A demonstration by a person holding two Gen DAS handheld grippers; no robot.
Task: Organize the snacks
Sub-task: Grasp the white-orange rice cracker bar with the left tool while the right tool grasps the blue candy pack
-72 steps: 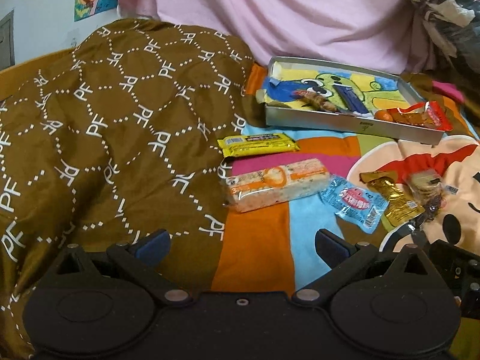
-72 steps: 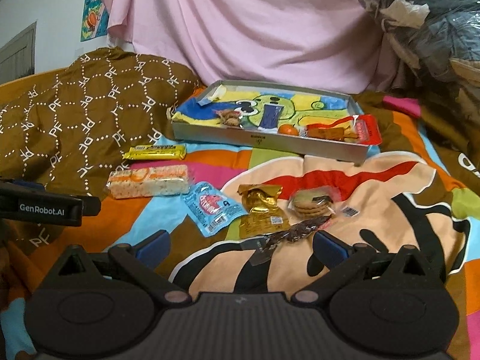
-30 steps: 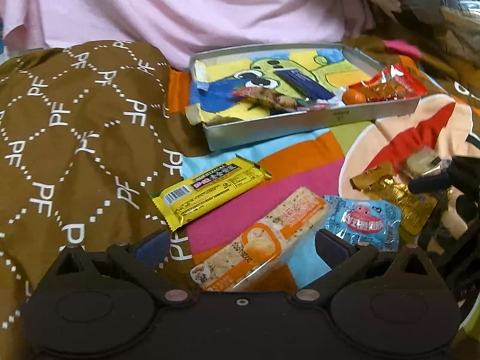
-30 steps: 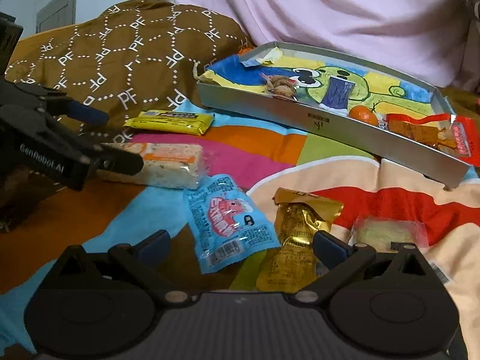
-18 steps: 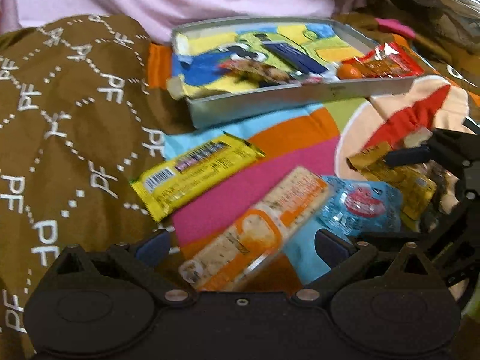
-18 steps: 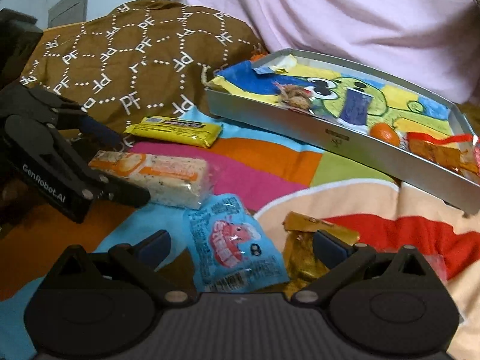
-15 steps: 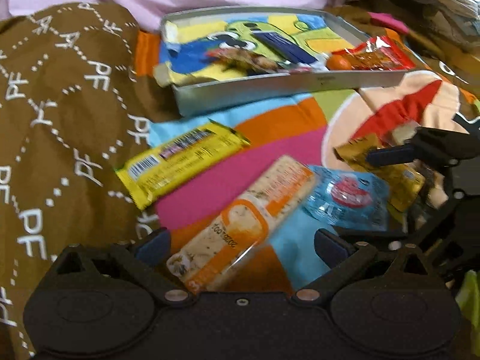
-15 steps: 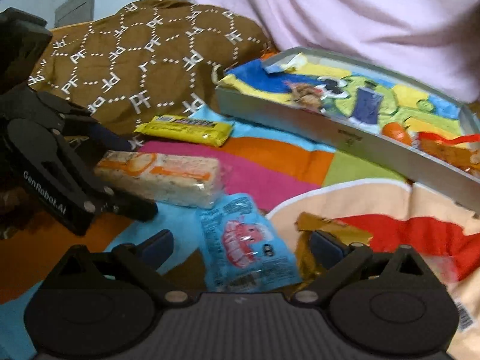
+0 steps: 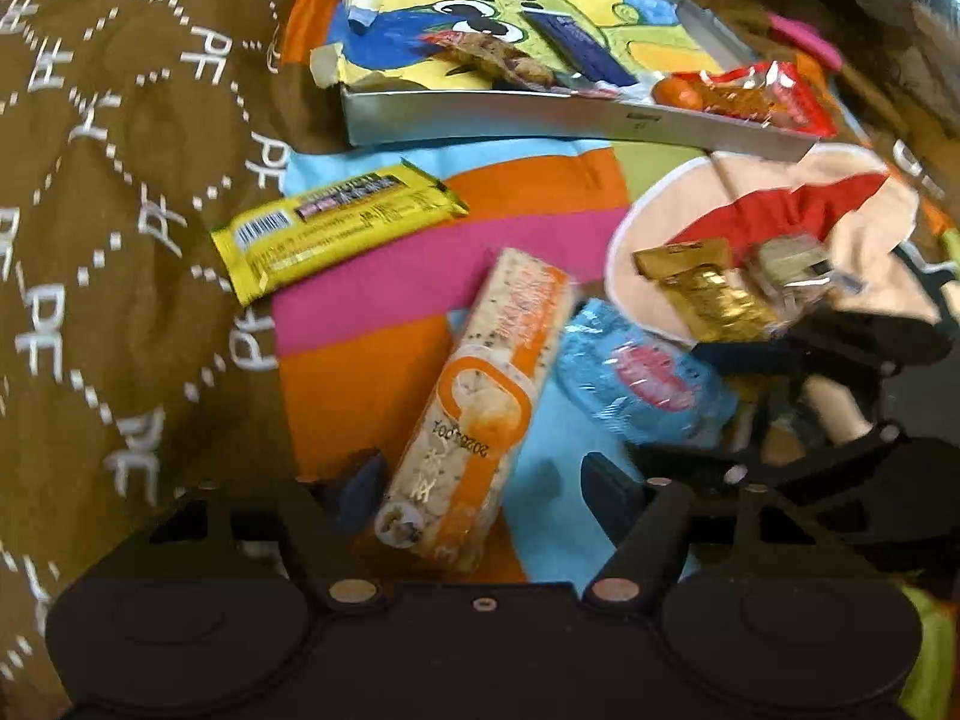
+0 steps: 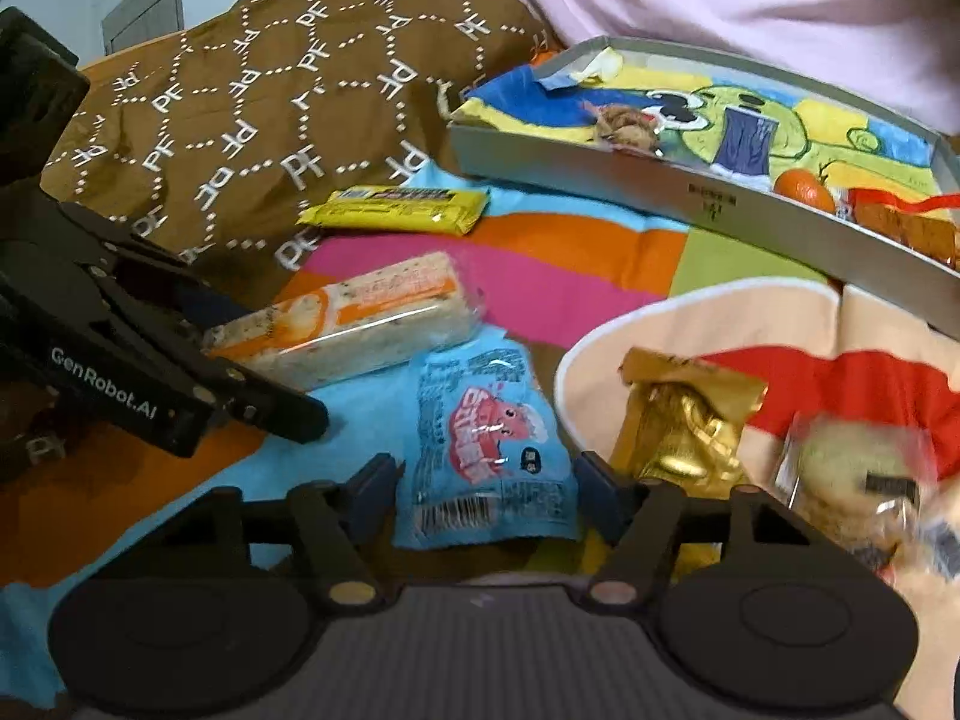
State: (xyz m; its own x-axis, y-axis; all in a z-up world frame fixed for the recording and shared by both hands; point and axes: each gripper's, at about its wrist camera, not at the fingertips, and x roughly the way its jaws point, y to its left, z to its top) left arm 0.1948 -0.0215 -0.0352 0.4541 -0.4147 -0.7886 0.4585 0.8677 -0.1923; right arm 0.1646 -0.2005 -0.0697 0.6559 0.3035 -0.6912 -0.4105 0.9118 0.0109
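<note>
An orange-and-white snack bar [image 9: 486, 384] lies on the colourful bedspread, its near end between the fingers of my left gripper [image 9: 483, 489]. Those jaws are closing; the left pad is beside the bar and the right pad stands apart from it. A blue snack packet [image 10: 486, 438] lies flat between the fingers of my right gripper [image 10: 487, 492], whose jaws are also closing, with the pads right at the packet's edges. The left gripper's near finger [image 10: 282, 411] shows beside the bar [image 10: 354, 324] in the right wrist view.
A grey tray [image 9: 540, 114] at the back holds several snacks and an orange fruit [image 10: 804, 189]. A yellow bar [image 9: 336, 228], a gold packet [image 10: 690, 420] and a clear cookie packet [image 10: 852, 480] lie loose. A brown quilt [image 9: 120, 180] bulges at the left.
Both grippers came down close over the snacks and their jaws narrowed. The left view rolled, so the bar now runs lengthwise between its fingers; the blue packet now sits between the right fingers.
</note>
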